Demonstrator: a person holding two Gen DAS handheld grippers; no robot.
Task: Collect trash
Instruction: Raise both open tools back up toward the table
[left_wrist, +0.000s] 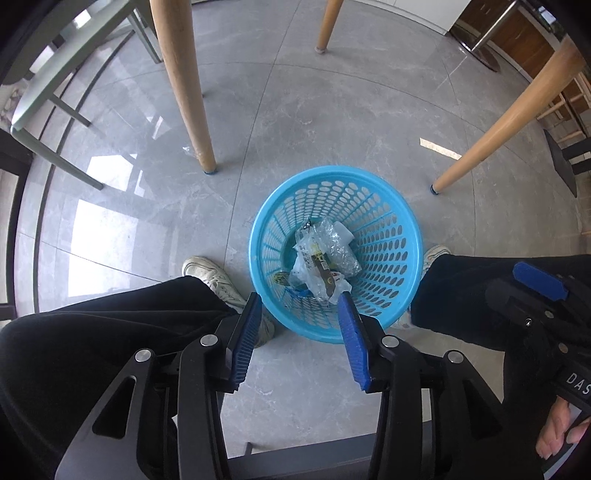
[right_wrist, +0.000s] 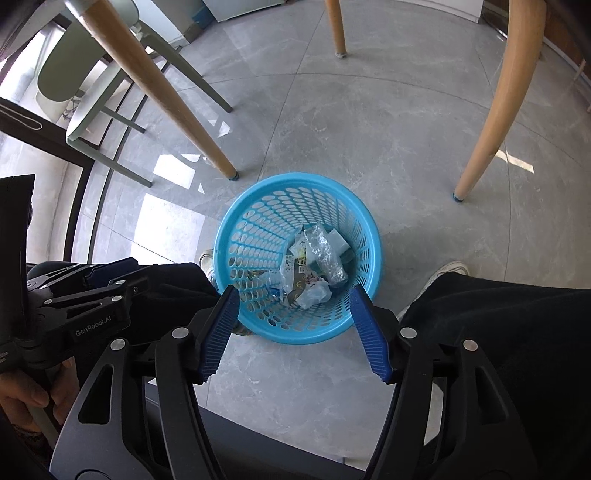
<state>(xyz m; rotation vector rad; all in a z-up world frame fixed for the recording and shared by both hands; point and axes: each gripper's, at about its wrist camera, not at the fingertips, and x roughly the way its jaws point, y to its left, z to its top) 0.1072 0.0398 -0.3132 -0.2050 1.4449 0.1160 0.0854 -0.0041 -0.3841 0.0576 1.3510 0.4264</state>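
- Left gripper (left_wrist: 300, 301) hung above the near rim of the blue mesh wastebasket (left_wrist: 402, 206), pointing down, jaws apart, nothing between the blue pads.
- Right gripper (right_wrist: 295, 295) hung over the same near rim, jaws spread wider, also empty.
- Trash sat in the basket bottom: a crumpled clear plastic bottle (left_wrist: 341, 247), a printed snack wrapper (left_wrist: 317, 266), a white block (right_wrist: 338, 238) toward the far wall, and small scraps near the near wall.
- Progress, judged: this load looked dropped in. One pale strip (left_wrist: 439, 147) lay on the tile floor (left_wrist: 332, 110) past the basket's far right side, near a table leg; a clear scrap (left_wrist: 188, 150) touched the foot of the left wooden table leg (left_wrist: 184, 92). Both possibly left to collect.
- Person's legs in black trousers and white sneakers (left_wrist: 214, 277) stood either side of the basket, close to its walls.
- Room: open tile beyond the far rim; wooden table legs left, right and far back, green chair frame (right_wrist: 110, 110) at far left, all clear of the basket.
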